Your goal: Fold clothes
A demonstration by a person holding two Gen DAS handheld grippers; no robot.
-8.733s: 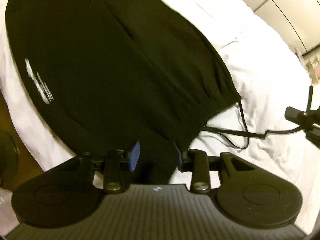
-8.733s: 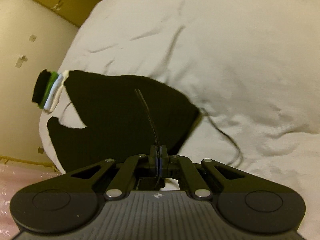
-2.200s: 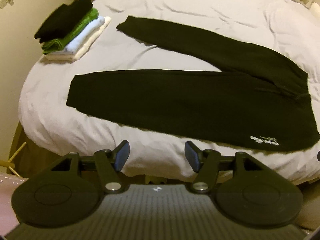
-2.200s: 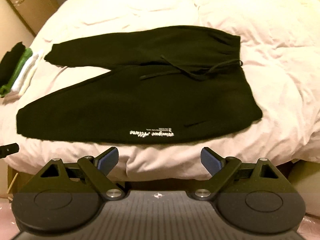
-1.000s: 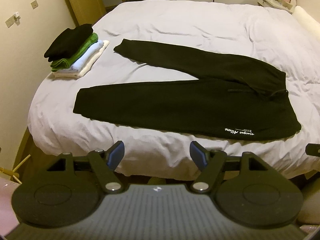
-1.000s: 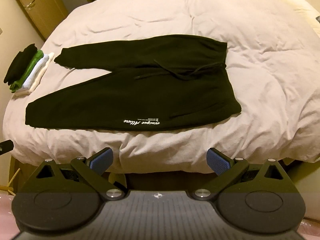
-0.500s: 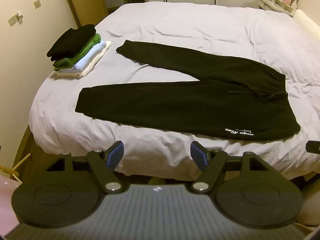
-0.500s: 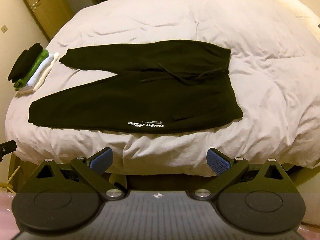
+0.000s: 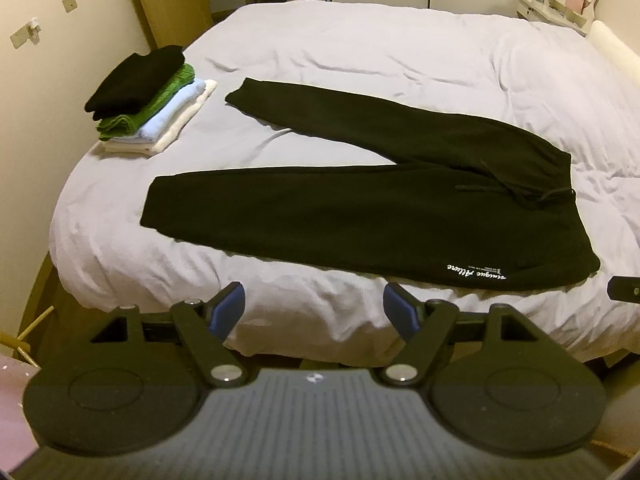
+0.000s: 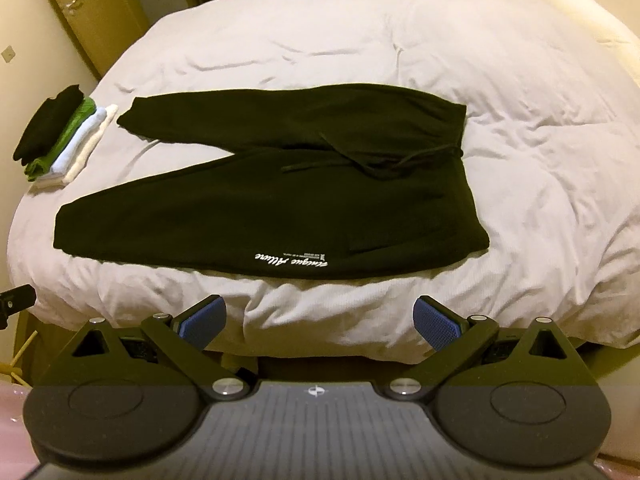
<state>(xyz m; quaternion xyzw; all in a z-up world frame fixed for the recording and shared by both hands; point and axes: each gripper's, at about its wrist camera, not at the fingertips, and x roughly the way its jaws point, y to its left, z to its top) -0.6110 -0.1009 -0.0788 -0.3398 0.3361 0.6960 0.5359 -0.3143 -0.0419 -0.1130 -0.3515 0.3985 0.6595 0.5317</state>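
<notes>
I hold my left gripper (image 9: 313,307) low at the bottom of the left picture, and its two blue pads (image 9: 229,306) are spread wide with nothing between them. My right gripper (image 10: 319,322) sits at the bottom of the right picture, and its pads (image 10: 434,322) are spread even wider, with nothing in them either. Both grippers are off the near edge of the bed (image 9: 360,40) and touch no cloth. The black pants (image 9: 360,216) lie flat in the middle of the left picture, on the white cover. The waist end is on the right side and the two legs reach out to the left. The legs are spread apart, so a bit of white cover shows between them. One leg goes to the upper left and the other lies closer to me. White writing (image 10: 291,260) is on the pants near the closer edge. A thin black string (image 10: 360,162) lies in loops over the waist part. In the upper left of the left picture is a neat stack of folded clothes (image 9: 148,96): black on top, then green, light blue and white. The stack is near the end of the far leg but does not touch it.
</notes>
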